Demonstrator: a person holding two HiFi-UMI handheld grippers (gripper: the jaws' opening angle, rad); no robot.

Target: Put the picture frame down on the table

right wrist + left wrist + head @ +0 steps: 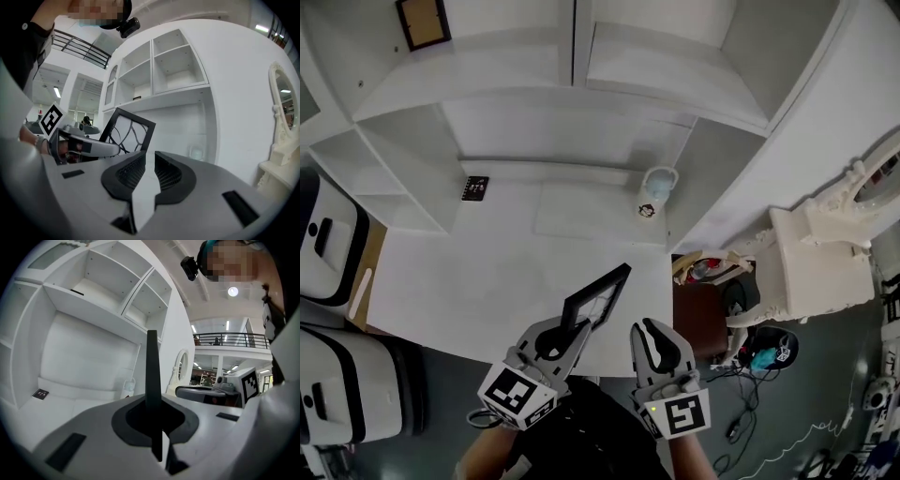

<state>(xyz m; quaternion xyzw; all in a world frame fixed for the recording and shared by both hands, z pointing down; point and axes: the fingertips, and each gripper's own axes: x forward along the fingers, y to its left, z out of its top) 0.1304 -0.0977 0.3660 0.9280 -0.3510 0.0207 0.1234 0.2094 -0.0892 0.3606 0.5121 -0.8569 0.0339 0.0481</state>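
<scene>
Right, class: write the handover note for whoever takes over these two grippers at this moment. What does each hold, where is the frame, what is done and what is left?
The left gripper is shut on the frame, clamped on its edge.
The right gripper has its jaws slightly apart with nothing between them, and sits beside the left one.
The frame is held tilted over the near edge of the table, not lying on it.
Done: the frame is in hand at the table.
Left: lower it onto bare tabletop, open the left jaws, draw back.
</scene>
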